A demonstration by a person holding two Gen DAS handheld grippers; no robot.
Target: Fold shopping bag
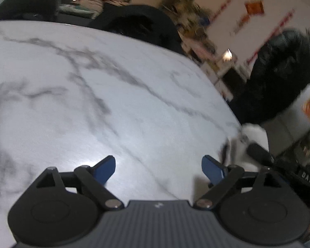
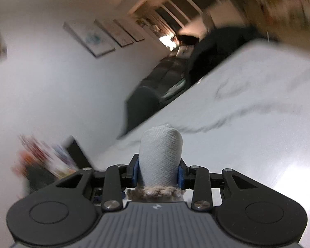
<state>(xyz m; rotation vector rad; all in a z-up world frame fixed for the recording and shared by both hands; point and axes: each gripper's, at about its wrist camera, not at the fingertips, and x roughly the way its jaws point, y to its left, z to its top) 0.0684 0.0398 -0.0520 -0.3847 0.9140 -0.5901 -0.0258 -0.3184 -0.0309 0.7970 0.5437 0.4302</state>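
Right gripper: black two-finger right gripper (image 2: 158, 172) was clamped on a rolled bundle of pale grey-white textured fabric, the shopping bag (image 2: 160, 158), with the blue pads (image 2: 135, 173) pressing its sides.
Bag handle: braided beige cord handle (image 2: 153, 193) lay across the base of the roll, just behind the pads.
Left gripper: black two-finger left gripper (image 1: 159, 168) hung with its blue fingers wide apart and nothing between them, above the white grey-veined marble table (image 1: 76, 86).
Bag position: lifted off the table, sticking up out of the right gripper near the table's edge.
Doing it well: judging by the tight roll, the fold looked nearly finished; a steady squeeze would have kept the fabric from springing open, and setting it flat on the marble seemed safest.
Risk: a slack grip could have let the roll unwind.
Right wrist view only: the weave of the bag, the cord, and framed pictures (image 2: 97, 39) on a white wall.
Left wrist view only: a bare stretch of table and a person in a dark padded jacket (image 1: 279, 78) beyond its edge; the white shape at the table's right rim was too blurred to name.
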